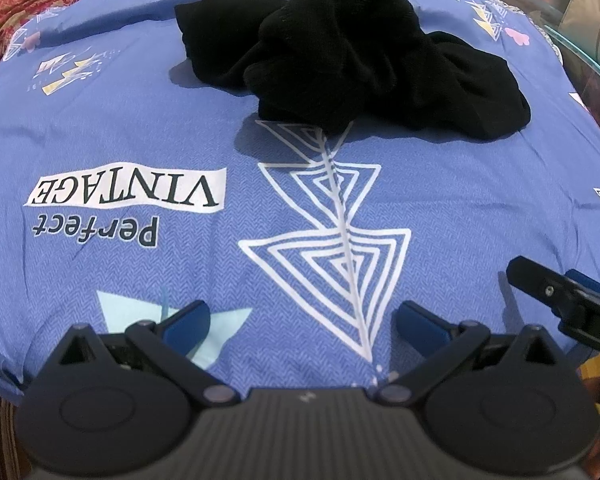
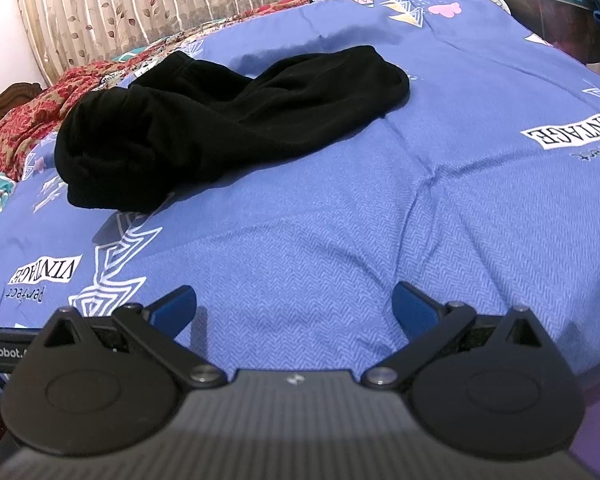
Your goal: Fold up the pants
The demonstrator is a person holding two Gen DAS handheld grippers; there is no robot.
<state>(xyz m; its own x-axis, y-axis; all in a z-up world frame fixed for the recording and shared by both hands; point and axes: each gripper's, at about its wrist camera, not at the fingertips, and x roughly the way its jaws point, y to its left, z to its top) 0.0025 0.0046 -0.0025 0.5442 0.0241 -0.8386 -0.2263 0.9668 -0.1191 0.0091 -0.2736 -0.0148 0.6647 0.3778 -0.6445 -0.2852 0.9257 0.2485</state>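
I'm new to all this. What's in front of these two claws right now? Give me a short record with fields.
garment: black pants, crumpled in a heap, not yet folded
surface: blue bedsheet printed with white triangles and the words "Perfect VINTAGE"
left claw: open, holding nothing, short of the pants
right claw: open, holding nothing, short of the pants
background: leaf-patterned curtain, red floral cloth at the bed's far edge

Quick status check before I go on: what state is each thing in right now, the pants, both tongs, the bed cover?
black pants: crumpled in a heap, unfolded, untouched
left tongs: open, empty, short of the pants
right tongs: open, empty, short of the pants
blue bedsheet: spread out, lightly creased
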